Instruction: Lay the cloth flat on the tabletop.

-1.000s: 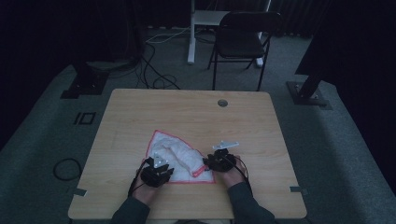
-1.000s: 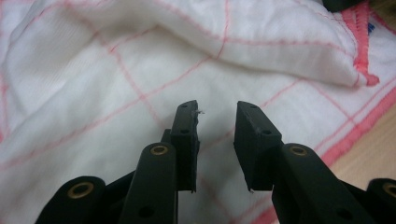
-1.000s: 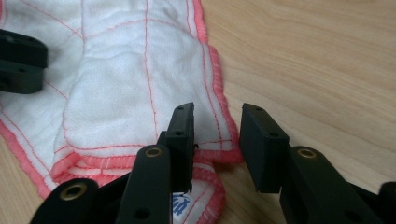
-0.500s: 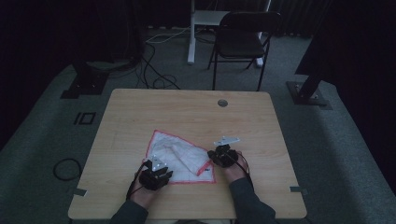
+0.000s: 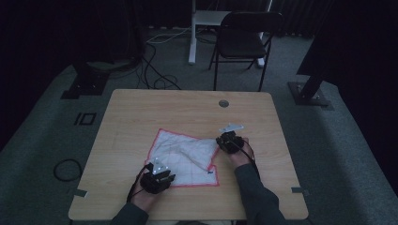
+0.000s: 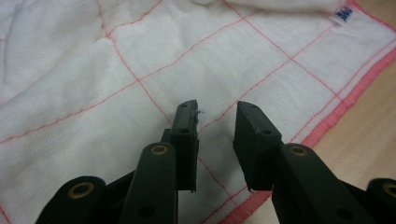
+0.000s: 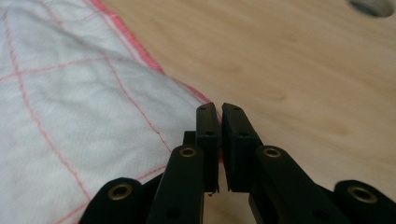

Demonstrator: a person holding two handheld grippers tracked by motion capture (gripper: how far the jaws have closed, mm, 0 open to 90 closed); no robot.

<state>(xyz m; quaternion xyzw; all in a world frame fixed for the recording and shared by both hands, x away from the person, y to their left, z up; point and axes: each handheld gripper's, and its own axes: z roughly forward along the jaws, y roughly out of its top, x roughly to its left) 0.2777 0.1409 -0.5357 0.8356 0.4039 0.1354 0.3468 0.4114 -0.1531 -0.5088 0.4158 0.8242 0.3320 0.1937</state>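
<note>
A white cloth (image 5: 183, 157) with a red grid and a pink hem lies partly spread on the wooden table (image 5: 141, 117), and a fold is still bunched near its middle. Over the cloth's front left corner, my left gripper (image 5: 157, 169) hovers open, its jaws (image 6: 215, 114) apart above the fabric (image 6: 93, 93) with nothing between them. My right gripper (image 5: 220, 140) is at the cloth's right edge. Its jaws (image 7: 219, 109) are pressed almost together on the pink hem (image 7: 187, 86). A small label (image 6: 343, 14) sits near the cloth's front right corner.
A round cable hole (image 5: 224, 103) lies in the table's far half, ahead of the right gripper. Bare wood stretches right of the cloth (image 7: 303, 70). A black folding chair (image 5: 244, 40), floor cables (image 5: 155, 61) and stand bases (image 5: 309, 93) sit beyond the table.
My right gripper has moved right and slightly away, drawing the cloth's edge with it, so the cloth is spread wider. The left gripper has barely shifted.
</note>
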